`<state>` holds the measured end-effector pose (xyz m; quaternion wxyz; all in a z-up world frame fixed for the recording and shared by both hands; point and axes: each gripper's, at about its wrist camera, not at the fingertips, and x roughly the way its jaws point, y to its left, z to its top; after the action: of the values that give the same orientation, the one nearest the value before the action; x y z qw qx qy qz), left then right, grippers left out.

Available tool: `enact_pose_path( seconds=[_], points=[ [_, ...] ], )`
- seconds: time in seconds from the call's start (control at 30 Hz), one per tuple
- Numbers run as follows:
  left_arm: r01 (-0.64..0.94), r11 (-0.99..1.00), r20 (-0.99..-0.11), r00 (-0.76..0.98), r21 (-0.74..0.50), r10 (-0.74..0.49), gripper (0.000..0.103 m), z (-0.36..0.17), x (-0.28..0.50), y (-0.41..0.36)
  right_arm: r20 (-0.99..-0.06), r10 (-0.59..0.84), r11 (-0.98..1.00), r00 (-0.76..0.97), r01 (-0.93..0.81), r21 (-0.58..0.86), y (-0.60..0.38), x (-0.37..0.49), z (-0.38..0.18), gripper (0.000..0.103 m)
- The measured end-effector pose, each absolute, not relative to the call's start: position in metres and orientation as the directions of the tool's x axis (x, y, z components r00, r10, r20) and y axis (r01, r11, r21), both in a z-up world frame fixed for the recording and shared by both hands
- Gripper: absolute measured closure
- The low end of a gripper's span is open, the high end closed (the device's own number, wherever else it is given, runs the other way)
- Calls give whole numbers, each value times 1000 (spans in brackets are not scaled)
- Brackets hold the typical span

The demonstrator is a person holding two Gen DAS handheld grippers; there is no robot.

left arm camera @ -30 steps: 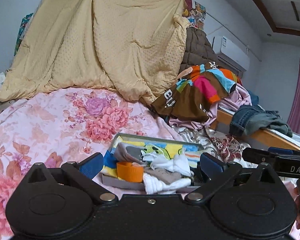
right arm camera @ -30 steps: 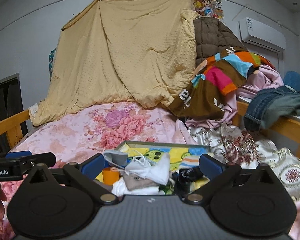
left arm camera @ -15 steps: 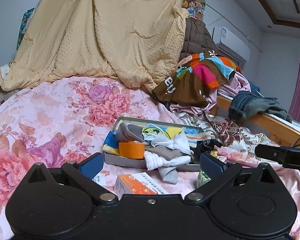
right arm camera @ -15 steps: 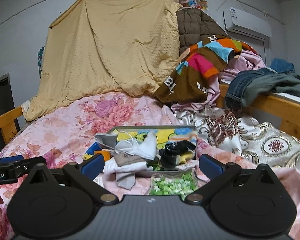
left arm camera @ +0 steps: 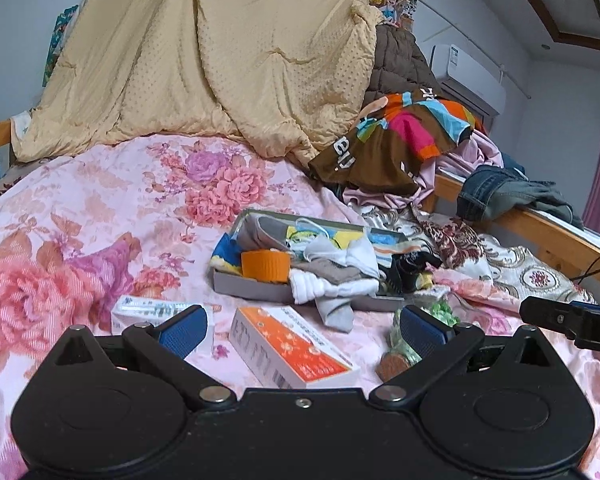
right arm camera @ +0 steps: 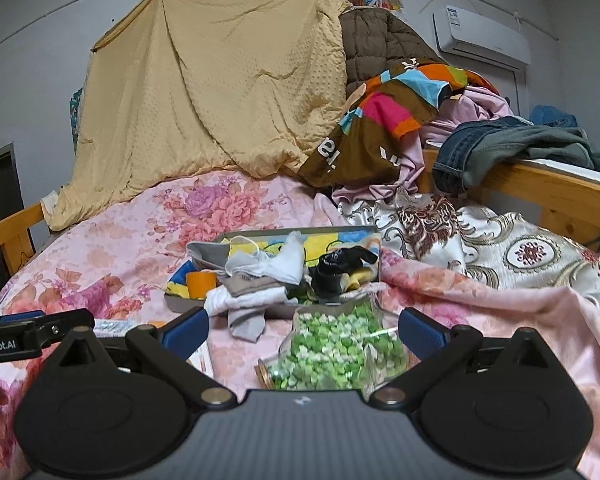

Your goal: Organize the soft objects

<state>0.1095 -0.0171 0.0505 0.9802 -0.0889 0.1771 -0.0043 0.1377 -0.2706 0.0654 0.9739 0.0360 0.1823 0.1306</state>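
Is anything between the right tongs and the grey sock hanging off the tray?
Yes. A clear jar of green bits lies on the bedspread, directly between the open right tongs and the grey sock.

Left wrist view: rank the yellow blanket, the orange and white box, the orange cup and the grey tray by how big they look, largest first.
1. yellow blanket, far the largest though farthest.
2. grey tray, partly buried under socks.
3. orange and white box; nearness to the camera inflates it, so its rank against the tray is unsure.
4. orange cup, smallest.
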Motion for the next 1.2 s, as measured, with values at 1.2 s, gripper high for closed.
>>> enact_pose_path(
  seconds=[1.2],
  points=[
    [-76,984,-446,895,-163,-4,1,19,73,-17,-443,255,967,860,-221,128,-264,97,19,0]
  ],
)
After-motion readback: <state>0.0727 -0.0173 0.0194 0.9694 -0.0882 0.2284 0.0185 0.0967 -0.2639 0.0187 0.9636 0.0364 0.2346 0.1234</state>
